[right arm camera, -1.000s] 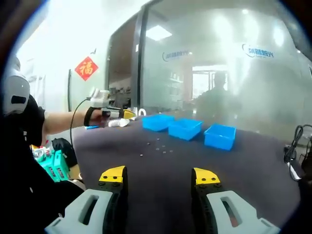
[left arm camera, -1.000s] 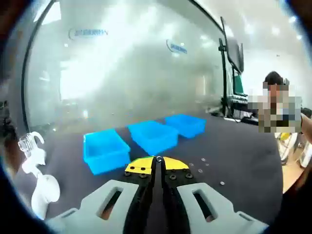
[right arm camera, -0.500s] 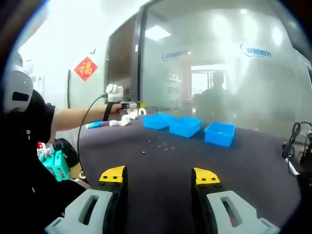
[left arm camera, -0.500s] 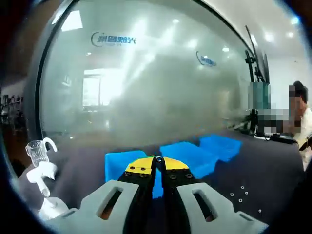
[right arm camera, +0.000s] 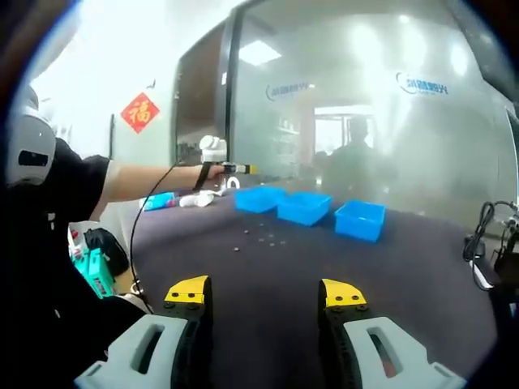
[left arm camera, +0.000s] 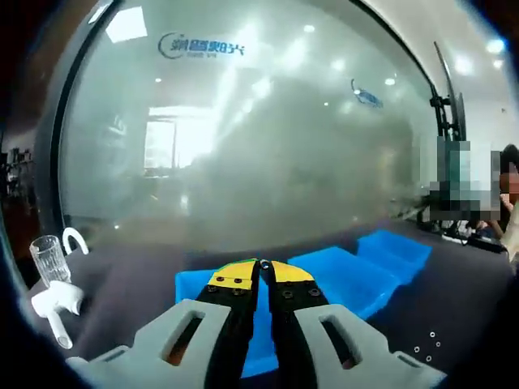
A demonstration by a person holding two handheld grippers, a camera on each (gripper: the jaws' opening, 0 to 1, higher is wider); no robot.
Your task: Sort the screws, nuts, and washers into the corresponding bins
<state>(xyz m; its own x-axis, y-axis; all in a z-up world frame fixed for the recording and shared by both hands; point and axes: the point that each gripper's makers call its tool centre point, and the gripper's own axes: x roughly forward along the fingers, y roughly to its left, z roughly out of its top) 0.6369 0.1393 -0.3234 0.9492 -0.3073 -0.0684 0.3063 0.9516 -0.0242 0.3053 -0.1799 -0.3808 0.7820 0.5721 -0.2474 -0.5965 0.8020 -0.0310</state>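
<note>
Three blue bins stand in a row on the dark table (right arm camera: 268, 267): bin one (right arm camera: 259, 198), bin two (right arm camera: 304, 208), bin three (right arm camera: 359, 220). Loose screws, nuts and washers (right arm camera: 263, 237) lie scattered in front of them. My left gripper (left arm camera: 263, 271) is shut, with a tiny metal part pinched at its yellow tips, and hovers over the nearest bin (left arm camera: 190, 285). The middle bin (left arm camera: 349, 279) and far bin (left arm camera: 397, 247) lie to its right. In the right gripper view, the left gripper (right arm camera: 235, 168) hangs above bin one. My right gripper (right arm camera: 266, 292) is open and holds nothing, well back from the bins.
A glass piece on a white stand (left arm camera: 53, 271) sits left of the bins. A few loose parts (left arm camera: 426, 347) lie at lower right. A person's arm (right arm camera: 138, 182) reaches over the table edge. Cables (right arm camera: 478, 243) lie at the right. A glass wall stands behind the table.
My left gripper has swung left from the loose parts and closed in over the nearest bin, still shut. The right gripper has stayed in place, open.
</note>
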